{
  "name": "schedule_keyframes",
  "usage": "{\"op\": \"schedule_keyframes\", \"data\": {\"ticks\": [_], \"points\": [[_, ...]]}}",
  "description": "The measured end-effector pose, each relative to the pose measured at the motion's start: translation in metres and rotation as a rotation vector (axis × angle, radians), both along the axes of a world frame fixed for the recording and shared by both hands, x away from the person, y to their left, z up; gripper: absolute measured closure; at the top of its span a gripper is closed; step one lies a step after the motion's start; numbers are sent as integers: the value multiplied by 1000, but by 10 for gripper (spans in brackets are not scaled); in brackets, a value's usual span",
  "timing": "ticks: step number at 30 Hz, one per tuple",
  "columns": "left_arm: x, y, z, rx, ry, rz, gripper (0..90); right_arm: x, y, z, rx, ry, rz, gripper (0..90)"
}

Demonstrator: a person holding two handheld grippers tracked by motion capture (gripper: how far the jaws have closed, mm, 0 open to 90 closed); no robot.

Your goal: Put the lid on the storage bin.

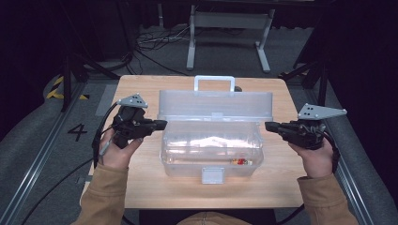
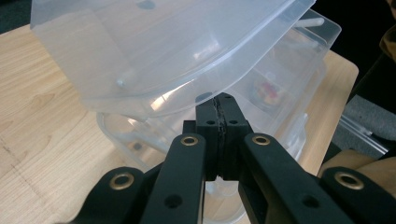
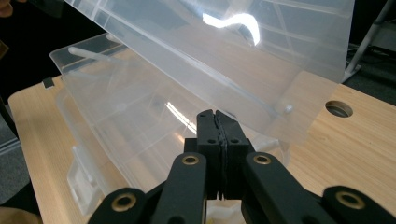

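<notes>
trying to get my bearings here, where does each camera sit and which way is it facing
High view: above the person's side, looking forward and down at the table; both forearms, left claw, right claw.
Left gripper view: on the left claw, facing the clear plastic box; shut black jaws.
Right gripper view: on the right claw, facing that box; shut jaws.
Shared: box with its open lid.

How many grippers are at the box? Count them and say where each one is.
2. The left gripper is at the left end of the clear box, the right gripper at its right end, both with jaws shut.
</notes>
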State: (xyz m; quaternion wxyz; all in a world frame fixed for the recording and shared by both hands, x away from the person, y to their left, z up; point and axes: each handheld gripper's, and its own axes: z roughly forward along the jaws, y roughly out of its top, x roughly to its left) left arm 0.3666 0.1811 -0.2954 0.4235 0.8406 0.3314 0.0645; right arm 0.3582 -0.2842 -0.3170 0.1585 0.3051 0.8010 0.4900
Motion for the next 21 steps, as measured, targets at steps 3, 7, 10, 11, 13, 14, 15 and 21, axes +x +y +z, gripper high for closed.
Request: {"op": "schedule_keyframes", "data": {"ticks": [3,7,10,11,13,14,15,21], "points": [[-1,-2,0,22,9,-10,893,0,1,0,-6,18,10,893],[-1,-4,-1,40,16,-31,893,-1,1,1,-14,47,26,893],[-1,-5,-2,51,24,-42,893,-1,2,2,-31,58,30,893],[-1,-5,-2,56,28,-46,893,-1,2,2,-36,66,33,893],[-2,-5,-2,64,33,-53,893,-2,3,2,-48,73,38,893],[-2,-4,-1,72,36,-58,893,-1,3,2,-53,76,41,893],[-2,-5,-1,76,40,-62,893,-2,3,2,-56,81,44,892],[-3,-7,-3,114,67,-96,892,0,2,1,-80,119,76,892]]}}
